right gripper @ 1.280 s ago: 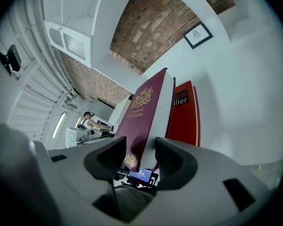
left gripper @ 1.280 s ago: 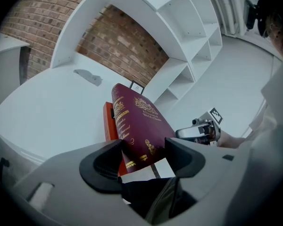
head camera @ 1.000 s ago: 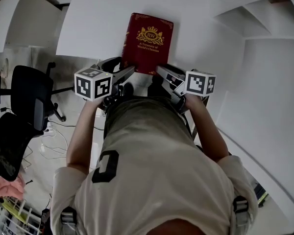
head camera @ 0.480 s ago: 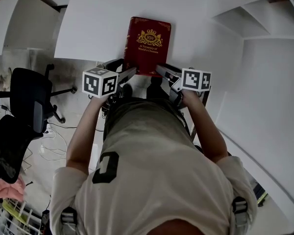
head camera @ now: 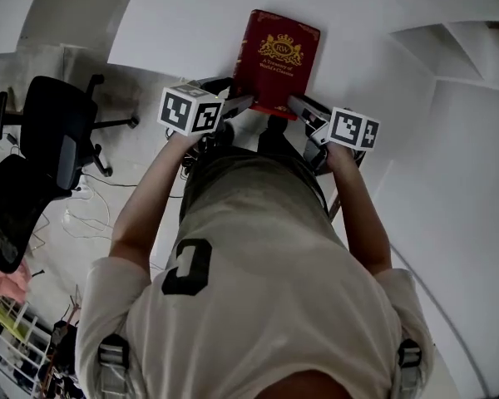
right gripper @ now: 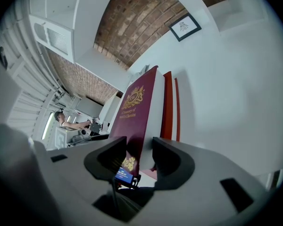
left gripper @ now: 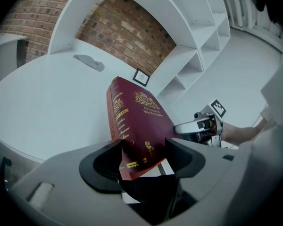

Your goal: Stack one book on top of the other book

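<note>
1. Grey left gripper (head camera: 239, 104) grips the near-left corner of the maroon book (head camera: 276, 61), at the white desk's (head camera: 175, 23) near edge.
2. A red edge (right gripper: 168, 107) shows underneath, probably the other book. Stack nearly made; release remains.
3. Right gripper (head camera: 298, 105) grips the near-right corner.

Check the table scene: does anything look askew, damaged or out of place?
Nothing is damaged or spilled. The red book sits slightly askew to the person, its near corners clamped in the left gripper and right gripper at the table edge.
</note>
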A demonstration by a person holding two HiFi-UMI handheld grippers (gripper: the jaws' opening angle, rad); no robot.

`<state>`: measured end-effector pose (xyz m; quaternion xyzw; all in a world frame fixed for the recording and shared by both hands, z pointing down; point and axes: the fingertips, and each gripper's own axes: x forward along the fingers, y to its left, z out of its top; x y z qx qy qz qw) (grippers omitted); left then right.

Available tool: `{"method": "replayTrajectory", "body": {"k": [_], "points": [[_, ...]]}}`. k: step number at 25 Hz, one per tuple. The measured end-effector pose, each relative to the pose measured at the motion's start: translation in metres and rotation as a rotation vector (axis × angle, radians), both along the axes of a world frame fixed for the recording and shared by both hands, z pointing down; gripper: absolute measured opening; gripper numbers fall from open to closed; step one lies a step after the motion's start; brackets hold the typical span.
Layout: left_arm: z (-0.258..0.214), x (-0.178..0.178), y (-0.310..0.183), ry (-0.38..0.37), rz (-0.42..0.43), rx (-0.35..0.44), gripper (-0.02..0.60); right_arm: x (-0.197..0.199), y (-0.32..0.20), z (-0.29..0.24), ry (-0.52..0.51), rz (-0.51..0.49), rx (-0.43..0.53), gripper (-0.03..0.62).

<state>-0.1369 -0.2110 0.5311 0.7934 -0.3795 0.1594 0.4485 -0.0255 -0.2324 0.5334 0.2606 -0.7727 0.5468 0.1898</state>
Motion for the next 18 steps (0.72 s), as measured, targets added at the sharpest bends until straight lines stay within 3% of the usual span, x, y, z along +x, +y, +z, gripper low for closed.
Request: {"method": "replayTrajectory", "body": {"k": [11,15,18], "points": [[-0.006,-0.013,-0.001,0.017,0.055,0.019,0.285,-0.003,0.001,-0.003,-0.011,0.022,0.004,0.163],[-0.019,-0.019,0.000,0.062,0.043,0.028,0.284,-0.004,0.001,-0.004,-0.017,0.036,0.009,0.163],[-0.017,-0.012,0.003,0.037,0.061,0.034,0.276,-0.004,0.002,-0.002,-0.020,0.036,0.009,0.163]]}}
